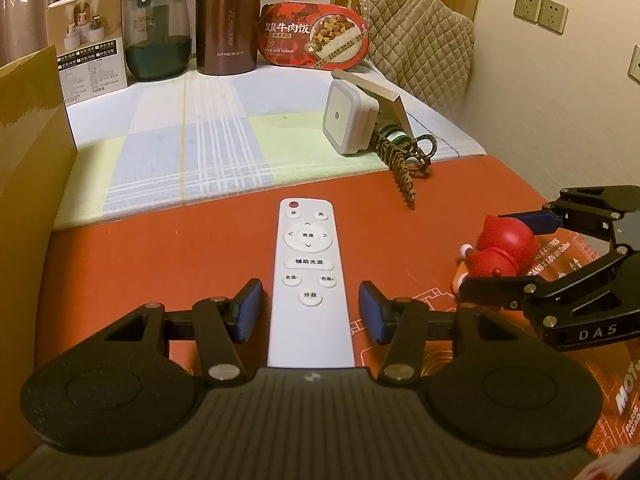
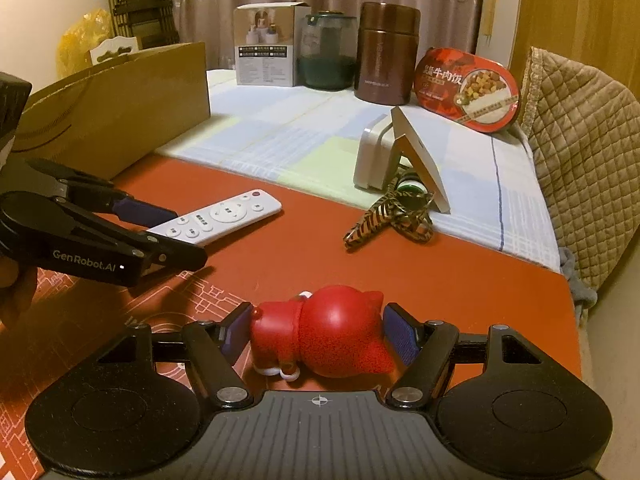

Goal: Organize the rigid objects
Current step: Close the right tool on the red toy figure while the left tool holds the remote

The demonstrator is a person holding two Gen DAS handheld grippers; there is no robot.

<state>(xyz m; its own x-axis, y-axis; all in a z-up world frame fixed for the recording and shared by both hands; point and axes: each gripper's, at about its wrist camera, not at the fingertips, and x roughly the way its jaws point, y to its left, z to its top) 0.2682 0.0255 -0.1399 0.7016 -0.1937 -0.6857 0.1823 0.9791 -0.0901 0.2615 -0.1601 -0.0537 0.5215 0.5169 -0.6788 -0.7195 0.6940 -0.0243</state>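
Observation:
A white remote control lies flat on the red mat. My left gripper is open, its blue pads on either side of the remote's near half with small gaps. The remote also shows in the right wrist view, with the left gripper around it. A red cat-shaped figurine lies on its side on the mat. My right gripper straddles it, pads at or very near its two ends. The right gripper and the figurine show at the right of the left wrist view.
A cardboard box stands at the left. At the back are a small product box, a green glass jar, a brown thermos and a red meal tub. A white night light, a tilted white block and striped cord lie mid-table.

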